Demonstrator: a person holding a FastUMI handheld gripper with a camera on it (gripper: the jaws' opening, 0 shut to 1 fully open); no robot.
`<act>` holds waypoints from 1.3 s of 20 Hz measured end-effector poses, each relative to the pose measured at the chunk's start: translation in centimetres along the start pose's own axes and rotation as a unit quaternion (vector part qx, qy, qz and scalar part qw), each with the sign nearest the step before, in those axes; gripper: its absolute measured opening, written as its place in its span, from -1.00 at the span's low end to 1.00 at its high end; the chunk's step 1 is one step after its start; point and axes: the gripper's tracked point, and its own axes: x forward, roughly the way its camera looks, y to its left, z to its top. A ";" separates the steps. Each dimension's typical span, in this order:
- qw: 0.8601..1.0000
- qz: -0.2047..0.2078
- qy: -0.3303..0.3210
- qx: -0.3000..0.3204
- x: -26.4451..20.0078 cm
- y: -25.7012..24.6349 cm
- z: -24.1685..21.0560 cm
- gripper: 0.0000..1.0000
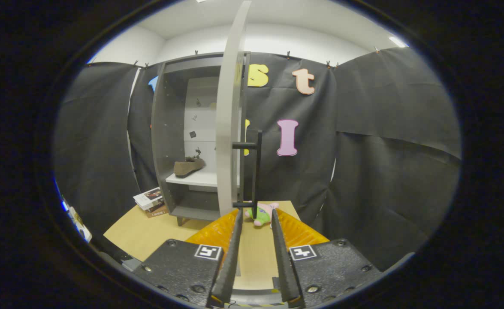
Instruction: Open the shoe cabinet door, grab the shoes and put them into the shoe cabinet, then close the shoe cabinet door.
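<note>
- A stack of books [151,201] was seen lying at the table's [136,234] left edge, just beside the cabinet's foot.
- The shoe cabinet [168,141] was stood at the table's back edge, and a brown shoe [188,167] was already resting on its white shelf [194,179].
- The shoe was judged light and soft-sided, best taken across its middle where the upper would give slightly.
- The door [230,116] was swung wide open, seen edge-on; it was judged a stiff, light panel turning freely on hinges.
- Its black bar handle [258,167] was judged rigid and smooth, best taken at mid-length.
- The gripper [255,216] was held parted with nothing clasped, its fingers just below the handle's lower end.
- A pink and green plush toy [262,213] was lying just beyond the fingertips.
</note>
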 end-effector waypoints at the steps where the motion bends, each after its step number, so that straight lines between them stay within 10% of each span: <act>1: 1.000 0.000 0.000 0.005 -1.0 0.5 -0.5 -0.02; 7: 0.999 -0.033 0.008 -0.026 -3.1 3.6 -4.9 1.00; 21: 0.983 0.118 0.140 -0.013 10.6 24.6 -24.3 1.00; 26: 0.974 0.115 0.195 0.002 19.2 27.5 -30.9 1.00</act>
